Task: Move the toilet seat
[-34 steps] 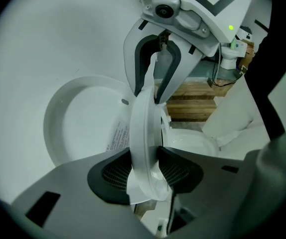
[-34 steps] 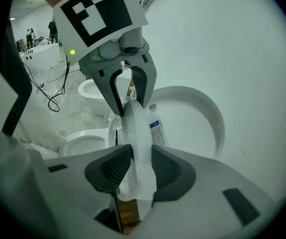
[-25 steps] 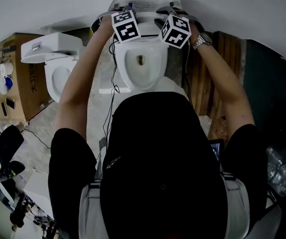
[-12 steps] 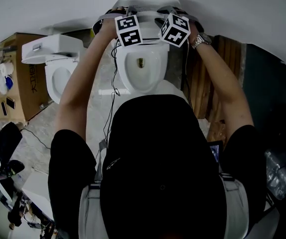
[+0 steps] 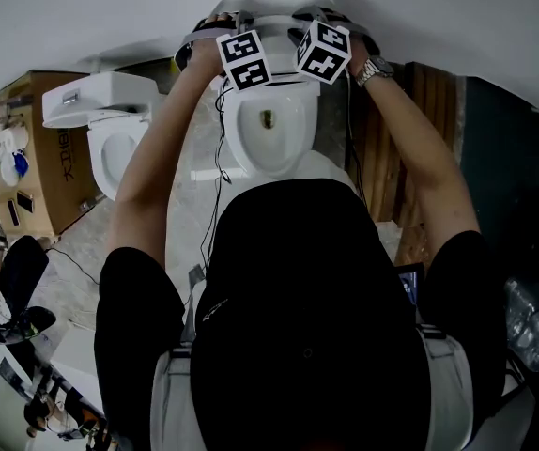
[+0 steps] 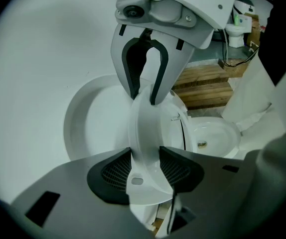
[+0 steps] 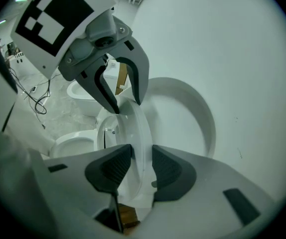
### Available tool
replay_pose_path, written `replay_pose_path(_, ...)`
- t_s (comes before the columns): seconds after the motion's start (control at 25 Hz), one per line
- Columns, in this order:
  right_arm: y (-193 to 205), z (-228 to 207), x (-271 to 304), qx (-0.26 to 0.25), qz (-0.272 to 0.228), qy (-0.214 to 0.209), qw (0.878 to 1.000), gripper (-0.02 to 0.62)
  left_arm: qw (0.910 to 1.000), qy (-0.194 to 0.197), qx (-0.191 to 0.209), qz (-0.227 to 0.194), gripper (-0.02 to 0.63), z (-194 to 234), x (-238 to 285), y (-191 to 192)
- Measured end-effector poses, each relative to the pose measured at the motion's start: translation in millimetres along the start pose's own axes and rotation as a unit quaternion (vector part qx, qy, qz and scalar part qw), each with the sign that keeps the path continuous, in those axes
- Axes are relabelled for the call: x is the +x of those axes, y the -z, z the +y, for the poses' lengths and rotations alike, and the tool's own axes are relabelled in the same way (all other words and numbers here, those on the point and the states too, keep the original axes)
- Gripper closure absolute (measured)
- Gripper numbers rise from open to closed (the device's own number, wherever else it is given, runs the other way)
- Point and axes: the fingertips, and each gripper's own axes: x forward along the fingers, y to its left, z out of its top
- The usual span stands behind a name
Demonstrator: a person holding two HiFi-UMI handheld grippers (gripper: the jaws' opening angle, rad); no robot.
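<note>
— Anything changed in the last second?
— Drawn a little closer together, going by the left marker cube (image 5: pixel 241 59) and right marker cube (image 5: pixel 324 51); the right one tipped up a touch.
— And the grip?
— Clamped on the toilet seat (image 6: pixel 145 128) rim with the left tongs (image 6: pixel 145 166), likewise with the right tongs (image 7: pixel 142 166), one to each side.
— Meaning for the job?
— Probably nearly lifted: held on edge, almost upright, near the raised lid (image 6: pixel 78 118) but not yet against it, well clear of the bowl (image 6: pixel 210 136).
— Materials?
— Ribbed dark pads (image 6: pixel 115 171) on a thin, glossy white ring. Beyond, a glazed oval bowl, then a slatted wooden pallet (image 6: pixel 203 86).
</note>
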Motion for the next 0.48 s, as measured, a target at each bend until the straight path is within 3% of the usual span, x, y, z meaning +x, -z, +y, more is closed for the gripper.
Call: replay_pose_path(0.48, -1.2, -14.4, 7.9, 0.011, 0.012, 0.019, 1.0, 0.457, 0.9997, -0.026, 0.001, -0.002, 0.44, 14.7, 1.6, 1.7)
